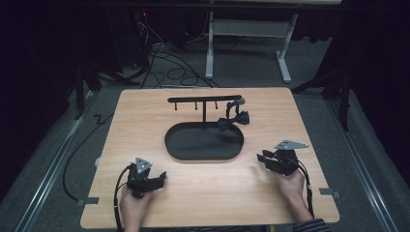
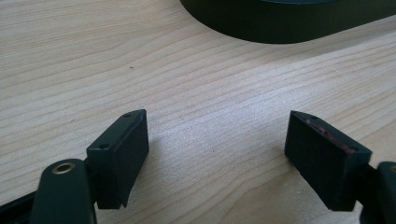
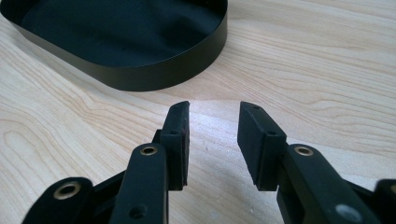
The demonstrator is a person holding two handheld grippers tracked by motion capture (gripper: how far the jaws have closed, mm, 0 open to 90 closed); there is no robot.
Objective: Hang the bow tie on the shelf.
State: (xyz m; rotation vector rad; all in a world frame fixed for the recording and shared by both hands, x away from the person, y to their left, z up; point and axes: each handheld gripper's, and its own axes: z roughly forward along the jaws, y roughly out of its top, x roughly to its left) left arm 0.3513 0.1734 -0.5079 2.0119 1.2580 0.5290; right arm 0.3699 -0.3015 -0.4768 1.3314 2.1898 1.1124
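On the wooden table point(image 1: 145, 111), near its middle, stands a black oval tray point(image 1: 203, 142) with a low wall. From the tray's far edge rises a thin post carrying a horizontal bar point(image 1: 203, 99), with small hooks hanging under it. At the right end of the bar hangs a black bow tie point(image 1: 233, 120), its strap looped over the bar's end; the bow itself dangles above the right far part of the tray, and I cannot tell whether it touches the rim.

The left gripper point(image 1: 162, 178) lies at the near left of the table, held by a hand point(image 1: 133, 205) that comes in from the near edge. Its jaws point right, toward the middle of the table. In the left gripper view its jaws stand wide apart with nothing between them, bare wood under them and the tray wall beyond, at the far right.

The right gripper point(image 1: 261, 159) lies at the near right, held by the other hand point(image 1: 294, 186), a striped sleeve point(image 1: 309, 225) showing at the table's near edge. Its jaws point left, toward the tray. In the right gripper view they are parted by a narrower gap, also empty, and hover just above the wood with the tray's rounded end a little way ahead.

Both grippers are well apart from the bow tie and from each other. A cable point(image 1: 116, 198) trails from the left gripper toward the near edge.
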